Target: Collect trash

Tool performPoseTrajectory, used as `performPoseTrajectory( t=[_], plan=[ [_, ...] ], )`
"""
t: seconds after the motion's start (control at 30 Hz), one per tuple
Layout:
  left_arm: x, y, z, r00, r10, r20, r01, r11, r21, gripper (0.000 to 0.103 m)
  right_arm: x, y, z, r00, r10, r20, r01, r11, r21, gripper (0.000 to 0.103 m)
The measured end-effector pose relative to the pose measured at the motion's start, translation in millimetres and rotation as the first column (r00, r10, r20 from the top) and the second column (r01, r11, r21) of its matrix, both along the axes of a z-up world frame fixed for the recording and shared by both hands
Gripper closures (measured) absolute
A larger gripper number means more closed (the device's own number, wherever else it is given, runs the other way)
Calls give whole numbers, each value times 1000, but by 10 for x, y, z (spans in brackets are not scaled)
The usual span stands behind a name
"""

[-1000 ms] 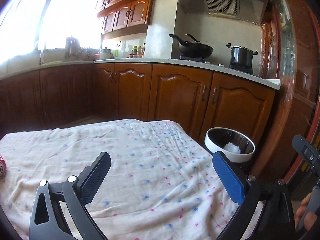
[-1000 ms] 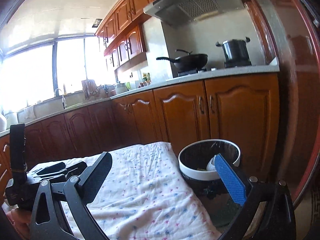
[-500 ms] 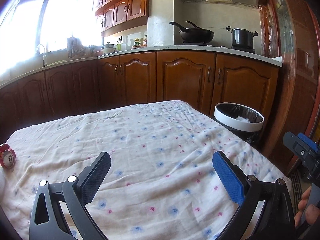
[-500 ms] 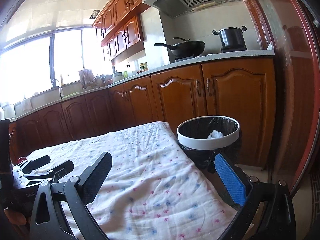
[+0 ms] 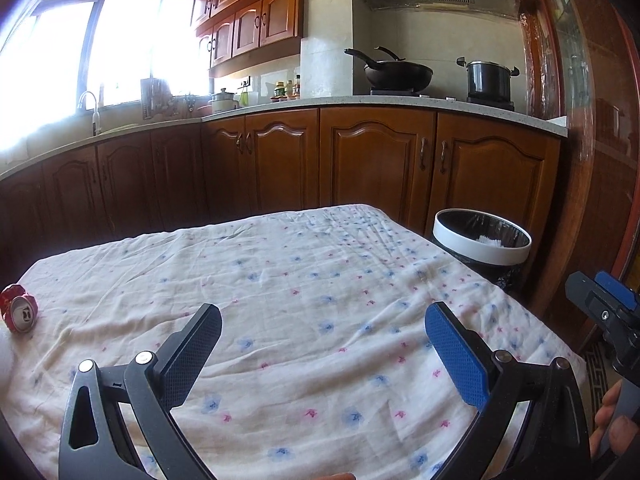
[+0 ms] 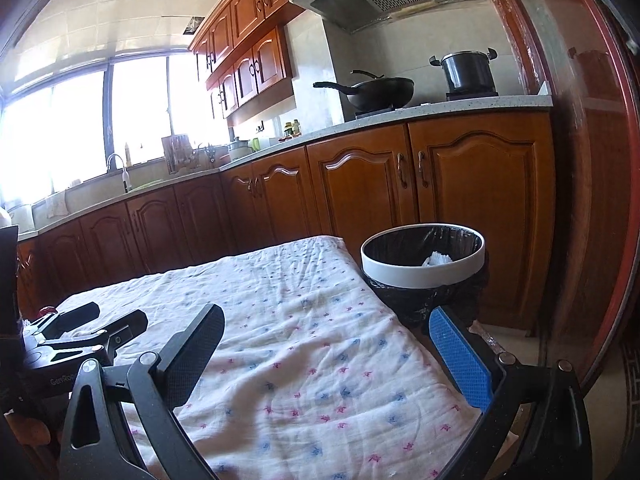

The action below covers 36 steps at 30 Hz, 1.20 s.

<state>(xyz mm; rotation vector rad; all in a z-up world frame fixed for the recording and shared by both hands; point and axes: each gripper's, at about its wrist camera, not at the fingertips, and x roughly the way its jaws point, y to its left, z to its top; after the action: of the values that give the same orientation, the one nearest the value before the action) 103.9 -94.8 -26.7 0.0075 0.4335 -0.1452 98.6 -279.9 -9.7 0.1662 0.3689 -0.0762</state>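
A crushed red can [image 5: 18, 309] lies on the floral tablecloth [image 5: 304, 304] at the far left edge in the left wrist view. A white-rimmed bin [image 5: 482, 242] with a black liner stands off the table's far right corner and holds white paper [image 6: 437, 259]; the bin [image 6: 423, 264] also shows in the right wrist view. My left gripper [image 5: 324, 322] is open and empty above the cloth. My right gripper [image 6: 328, 320] is open and empty over the table's right side. The left gripper [image 6: 96, 330] also shows at the left of the right wrist view.
Brown kitchen cabinets [image 5: 372, 160] run behind the table, with a wok [image 5: 394, 70] and a pot [image 5: 488, 80] on the counter. A sink tap [image 5: 90, 110] stands by the bright window. A wooden door frame [image 6: 592, 200] is close on the right.
Both grippers have pulled back and lowered from the bin side. The left view has swung so that the red can at the left is in fuller view. Both stay open.
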Motion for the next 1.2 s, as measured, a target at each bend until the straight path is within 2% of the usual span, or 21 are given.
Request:
performPoseTrajectory(
  t=[1.2],
  plan=[
    [27,112,-33,1000,-15,24,14,1000,17,1,-42,51,28,1000,13,18,-13,1000,6,0]
  ],
)
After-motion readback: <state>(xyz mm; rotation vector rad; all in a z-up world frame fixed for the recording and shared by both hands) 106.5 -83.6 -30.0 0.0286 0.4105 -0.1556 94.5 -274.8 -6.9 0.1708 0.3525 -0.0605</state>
